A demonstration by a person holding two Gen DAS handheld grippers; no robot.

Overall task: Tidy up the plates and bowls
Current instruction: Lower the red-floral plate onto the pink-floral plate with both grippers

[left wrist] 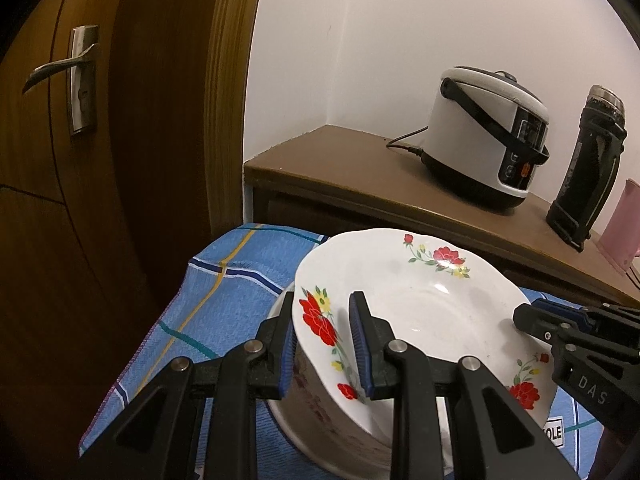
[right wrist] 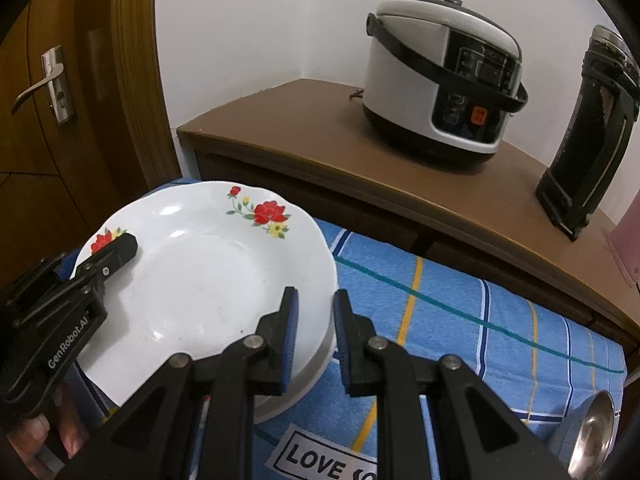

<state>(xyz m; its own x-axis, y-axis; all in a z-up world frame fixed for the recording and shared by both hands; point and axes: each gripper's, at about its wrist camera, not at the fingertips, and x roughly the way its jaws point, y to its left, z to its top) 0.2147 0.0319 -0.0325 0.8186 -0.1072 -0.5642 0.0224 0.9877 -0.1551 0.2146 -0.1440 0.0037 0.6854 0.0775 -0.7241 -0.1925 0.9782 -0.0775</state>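
- Standing at the far left is a brown wooden door (left wrist: pixel 80 208) with a metal lever handle (left wrist: pixel 60 66), beside a white wall (left wrist: pixel 380 40).
- A blue checked towel (right wrist: pixel 460 320) covers the bench in front; printed letters show at its near edge.
- The left claw (left wrist: pixel 322 344) is clenched on the left rim of the flowered white plate (right wrist: pixel 200 280), one finger under the rim, one on top.
- That plate sits tilted over a white bowl (left wrist: pixel 320 420), which rests on the towel.
- The right claw (right wrist: pixel 314 336) pinches the plate's right rim.
- Behind the towel stands a brown wooden cabinet (right wrist: pixel 300 120), higher than the bench.
- On it sit a white and black rice cooker (right wrist: pixel 440 76), its cord trailing left, and further right a tall black flask (right wrist: pixel 588 132).
- A pink object (left wrist: pixel 624 228) shows at the right edge.
- A steel ladle (right wrist: pixel 592 436) lies at the towel's near right corner.
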